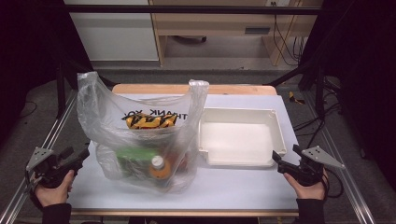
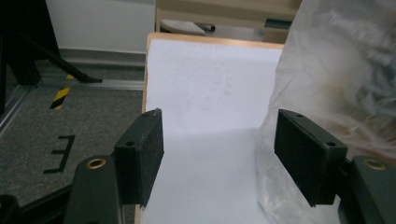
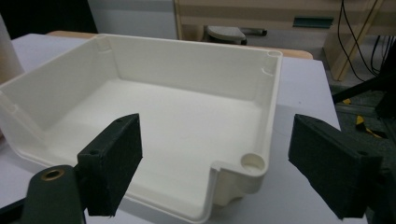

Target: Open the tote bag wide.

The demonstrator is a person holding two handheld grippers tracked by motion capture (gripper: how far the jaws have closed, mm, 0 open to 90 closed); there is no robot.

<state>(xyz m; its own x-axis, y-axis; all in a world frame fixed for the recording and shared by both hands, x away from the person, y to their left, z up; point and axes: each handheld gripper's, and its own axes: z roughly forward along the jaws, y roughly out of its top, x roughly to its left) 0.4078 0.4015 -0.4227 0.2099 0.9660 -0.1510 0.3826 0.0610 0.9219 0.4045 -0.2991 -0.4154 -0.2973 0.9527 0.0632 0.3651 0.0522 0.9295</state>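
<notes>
A clear plastic bag [image 1: 140,135] printed with "THANK YOU" stands open on the white table [image 1: 233,186], left of centre. Inside it I see an orange-capped bottle [image 1: 158,168], a green item [image 1: 135,156] and a yellow-and-black pack [image 1: 148,120]. An empty white tray [image 1: 240,137] sits to the bag's right. My left gripper [image 1: 83,154] is held open at the table's left edge, beside the bag [image 2: 336,84], nothing between its pads. My right gripper [image 1: 280,161] is open at the tray's near right corner [image 3: 252,163], jaws wide apart and empty.
A wooden shelf unit [image 1: 219,23] and cables [image 1: 285,42] stand beyond the table's far edge. Metal rails [image 1: 56,130] run along both sides of the table. Grey floor with a yellow-black tape mark [image 2: 60,97] lies to the left.
</notes>
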